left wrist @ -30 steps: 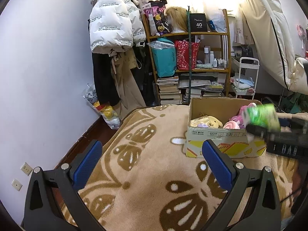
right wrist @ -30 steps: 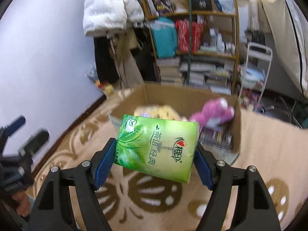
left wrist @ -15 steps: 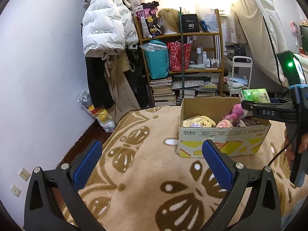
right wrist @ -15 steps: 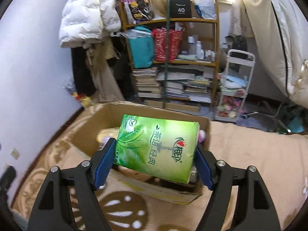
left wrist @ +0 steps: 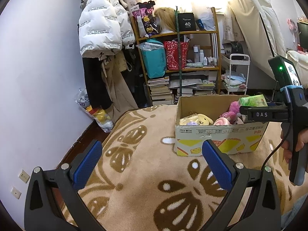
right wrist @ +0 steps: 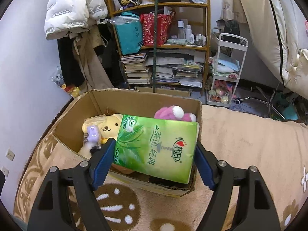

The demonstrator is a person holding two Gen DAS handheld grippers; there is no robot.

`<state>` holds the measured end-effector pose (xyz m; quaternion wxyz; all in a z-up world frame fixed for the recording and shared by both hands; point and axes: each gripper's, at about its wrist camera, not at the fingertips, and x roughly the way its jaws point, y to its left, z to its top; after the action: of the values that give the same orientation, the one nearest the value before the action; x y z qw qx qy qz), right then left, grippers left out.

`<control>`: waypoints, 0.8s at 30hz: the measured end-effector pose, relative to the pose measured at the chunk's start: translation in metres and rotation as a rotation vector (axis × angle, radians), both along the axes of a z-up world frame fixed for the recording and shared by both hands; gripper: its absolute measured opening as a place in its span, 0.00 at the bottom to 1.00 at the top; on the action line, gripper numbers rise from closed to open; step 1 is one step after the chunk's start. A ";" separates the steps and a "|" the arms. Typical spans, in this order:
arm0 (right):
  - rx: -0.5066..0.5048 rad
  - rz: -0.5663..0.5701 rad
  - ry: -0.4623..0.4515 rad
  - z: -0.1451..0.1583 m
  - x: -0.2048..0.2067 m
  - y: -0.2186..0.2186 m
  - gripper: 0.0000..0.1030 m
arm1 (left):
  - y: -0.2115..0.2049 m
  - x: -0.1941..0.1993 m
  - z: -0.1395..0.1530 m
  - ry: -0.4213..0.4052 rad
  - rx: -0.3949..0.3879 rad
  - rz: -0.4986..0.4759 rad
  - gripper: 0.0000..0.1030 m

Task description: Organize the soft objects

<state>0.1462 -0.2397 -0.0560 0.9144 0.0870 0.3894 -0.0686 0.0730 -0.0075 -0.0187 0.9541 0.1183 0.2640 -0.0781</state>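
Green tissue pack [right wrist: 156, 144] is clamped between the blue pads of the right hand-held gripper [right wrist: 154, 154], held above the near edge of the cardboard box [right wrist: 119, 100] on the patterned blanket [left wrist: 138, 173]. Yellow plush dog [right wrist: 107, 128] and pink plush toy [right wrist: 174, 113] are contained in the box. Left hand-held gripper [left wrist: 152, 163] is spread wide, nothing gripped, over the blanket.
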 end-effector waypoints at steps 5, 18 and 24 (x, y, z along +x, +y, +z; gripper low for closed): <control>-0.015 -0.010 -0.037 0.009 -0.005 0.000 0.92 | -0.002 -0.001 0.000 -0.007 0.005 -0.007 0.99; -0.082 0.011 -0.174 0.063 -0.060 0.017 1.00 | 0.012 -0.010 0.014 -0.018 -0.042 0.055 0.99; -0.073 0.010 -0.239 0.094 -0.091 0.018 1.00 | 0.021 -0.027 0.025 -0.037 -0.066 0.071 0.99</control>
<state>0.0552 -0.2218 0.0382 0.9571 0.0593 0.2754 -0.0675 0.0462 0.0130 0.0066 0.9644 0.0789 0.2475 -0.0503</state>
